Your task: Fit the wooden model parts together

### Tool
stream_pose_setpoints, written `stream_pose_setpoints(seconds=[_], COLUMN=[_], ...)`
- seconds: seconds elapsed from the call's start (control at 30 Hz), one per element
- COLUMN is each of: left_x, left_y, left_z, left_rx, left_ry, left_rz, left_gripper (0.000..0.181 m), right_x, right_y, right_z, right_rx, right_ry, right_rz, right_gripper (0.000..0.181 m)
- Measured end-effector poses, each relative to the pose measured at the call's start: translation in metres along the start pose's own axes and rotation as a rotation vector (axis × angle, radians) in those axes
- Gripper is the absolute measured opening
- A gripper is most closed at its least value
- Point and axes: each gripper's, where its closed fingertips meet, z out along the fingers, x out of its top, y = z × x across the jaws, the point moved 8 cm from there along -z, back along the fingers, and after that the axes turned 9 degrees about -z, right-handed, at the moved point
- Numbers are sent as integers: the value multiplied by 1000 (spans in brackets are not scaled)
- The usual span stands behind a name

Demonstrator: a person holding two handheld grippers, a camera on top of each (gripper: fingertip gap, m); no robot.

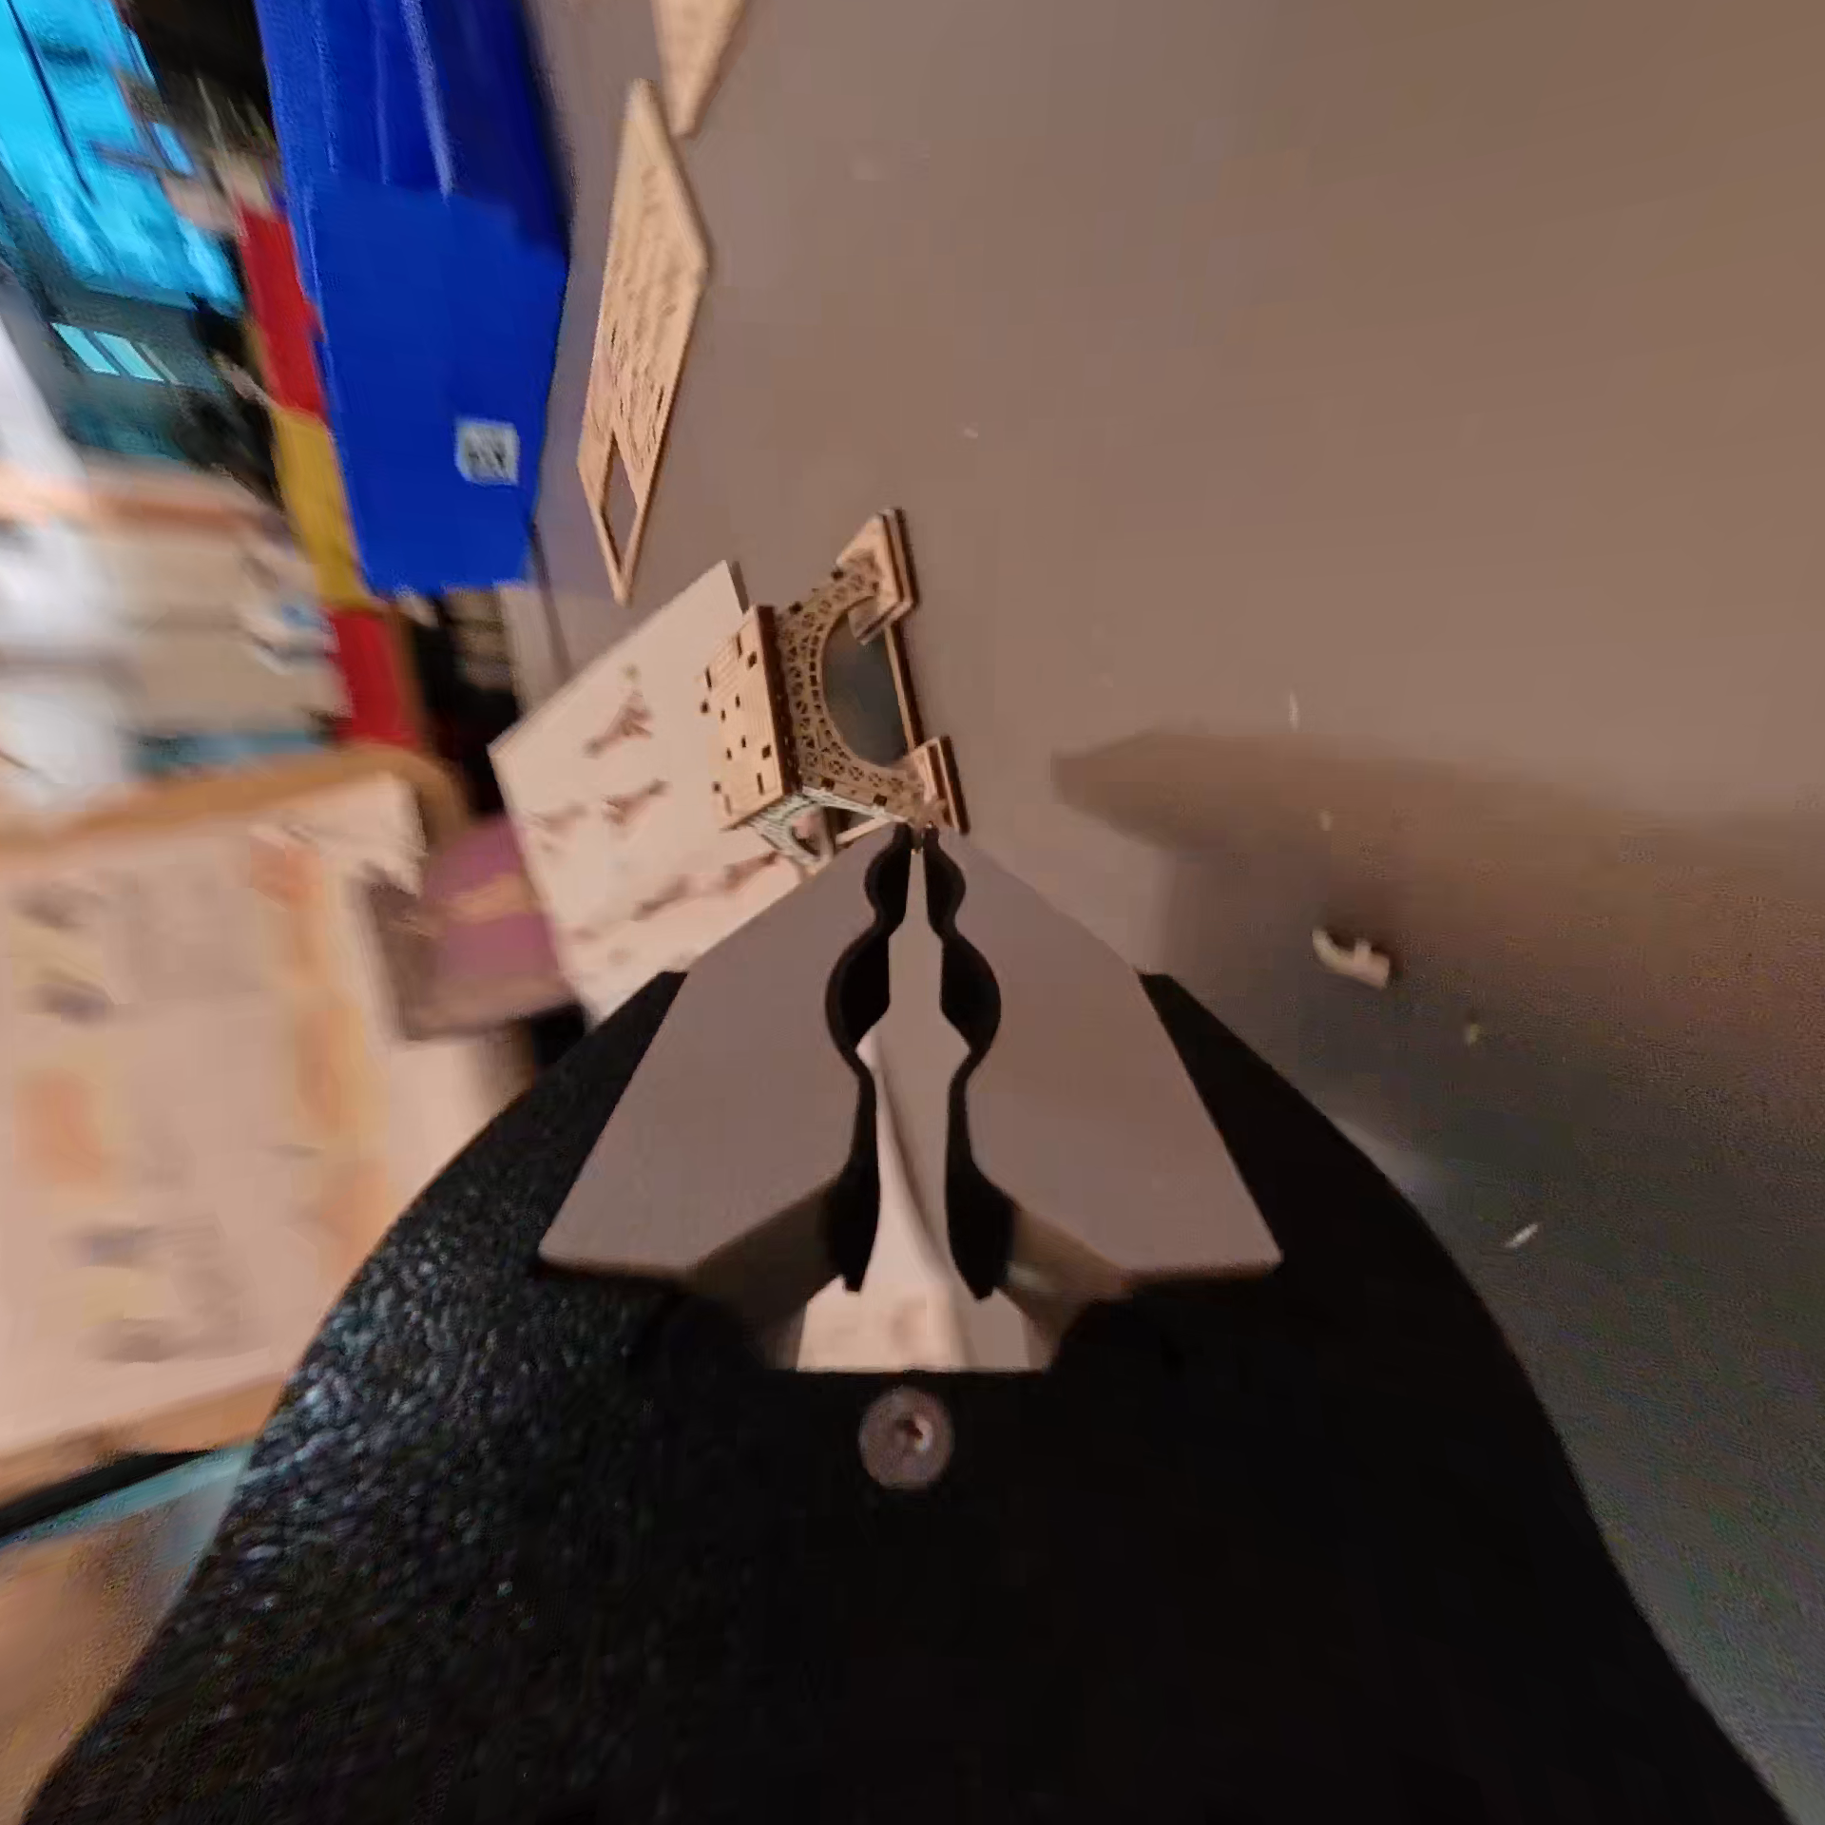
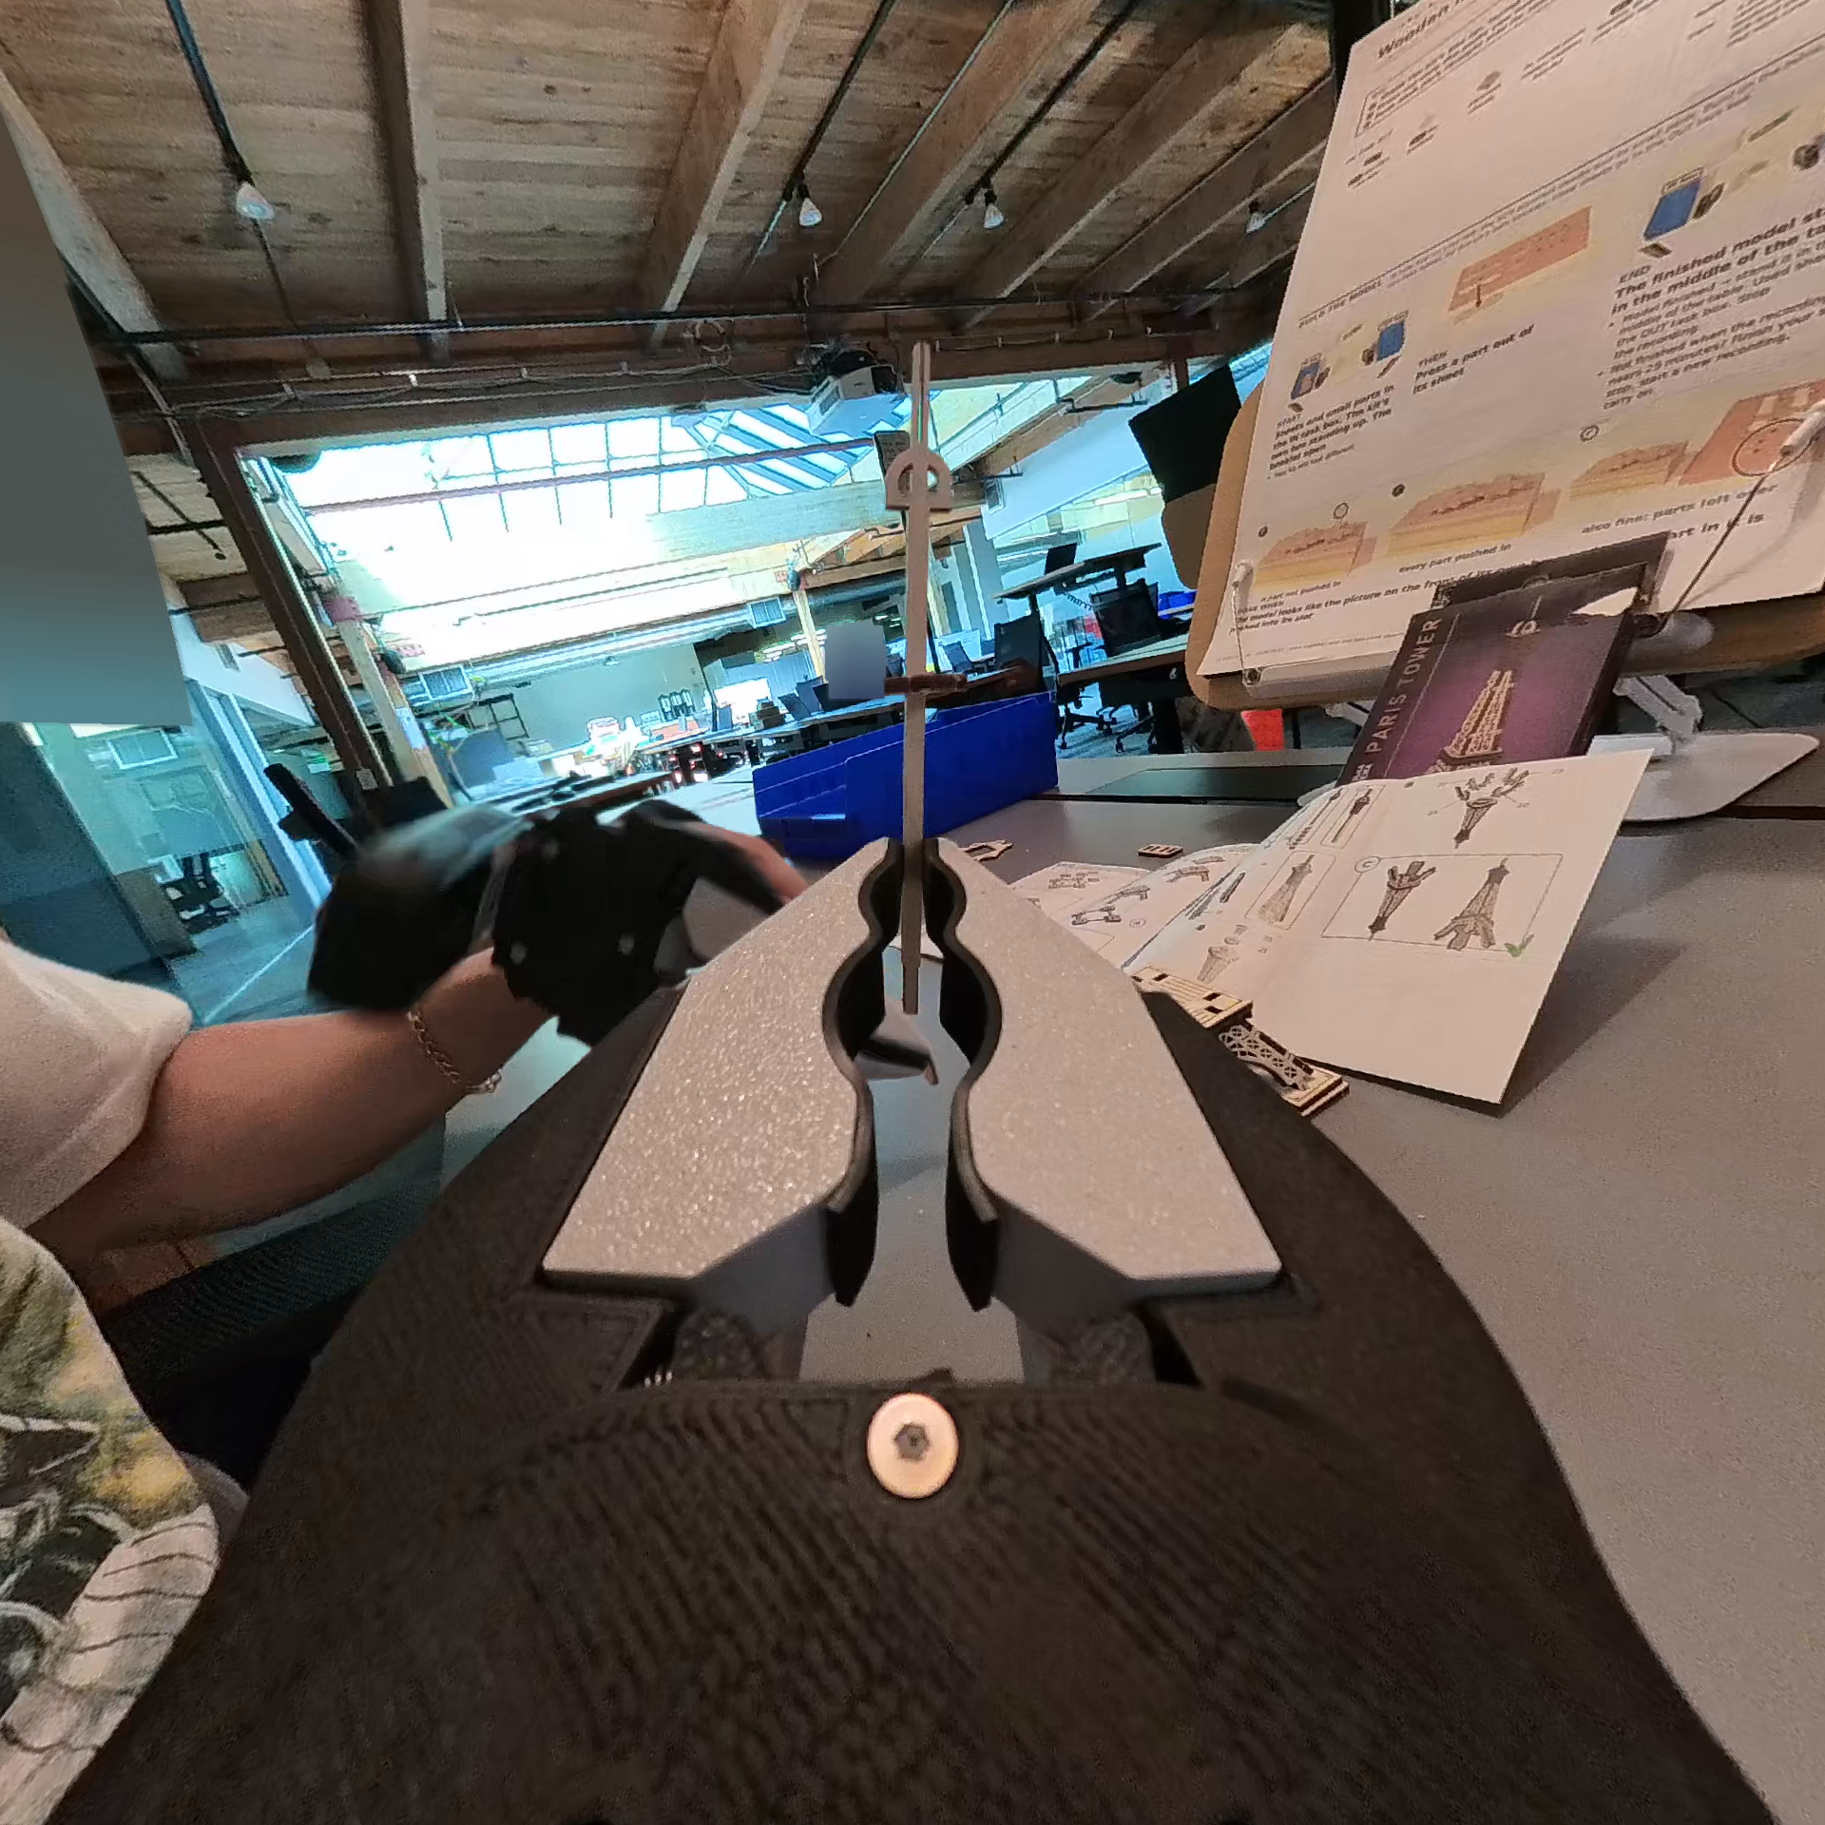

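Note:
In the left wrist view my left gripper (image 1: 913,839) is shut, its tips pinching one foot of the wooden tower base (image 1: 830,691), a lattice arch section with stepped feet and a square deck. The base is sharp while the background is blurred. In the right wrist view my right gripper (image 2: 913,854) is shut on a thin flat wooden spire piece (image 2: 918,593), seen edge-on and pointing up, with a small crossbar and a rounded tab near its top. The left gripper (image 2: 514,909) shows blurred at the left, held by a person's hand.
Punched wooden sheets (image 1: 642,336) and an instruction sheet (image 1: 632,780) lie on the grey table (image 1: 1284,395). A blue bin (image 2: 909,760), open booklet (image 2: 1383,909), dark kit box (image 2: 1501,691), loose lattice part (image 2: 1274,1067) and propped instruction board (image 2: 1580,296) stand ahead and right.

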Motion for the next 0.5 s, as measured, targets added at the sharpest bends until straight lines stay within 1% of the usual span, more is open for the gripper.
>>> stream_pose_setpoints(seconds=[0.07, 0.1, 0.2, 0.27, 0.37, 0.47, 0.5], left_x=[0, 1, 3, 2, -1, -5, -7], left_y=[11, 17, 35, 41, 43, 38, 34], left_z=[0, 0, -1, -4, -10, -17, -20], left_rx=[100, 121, 86, 81, 60, 54, 45], left_ry=[-63, -81, -58, -55, -41, -39, -36], left_rz=[358, 473, 635, 696, 717, 660, 617], left_gripper=[0, 0, 0, 0, 3, 20, 20], right_x=[0, 0, 0, -1, -1, -1, -1], right_y=[0, 0, -1, -2, -1, -1, -1], right_z=[0, 0, 1, 2, 2, 2, 2], right_rx=[-4, -4, 1, 3, 5, 6, 6], right_ry=[3, 1, -12, -17, -17, -15, -14], right_rz=[-1, -3, -12, -13, -9, -6, -5], right_gripper=[1, 1, 1, 1, 1, 1, 1])
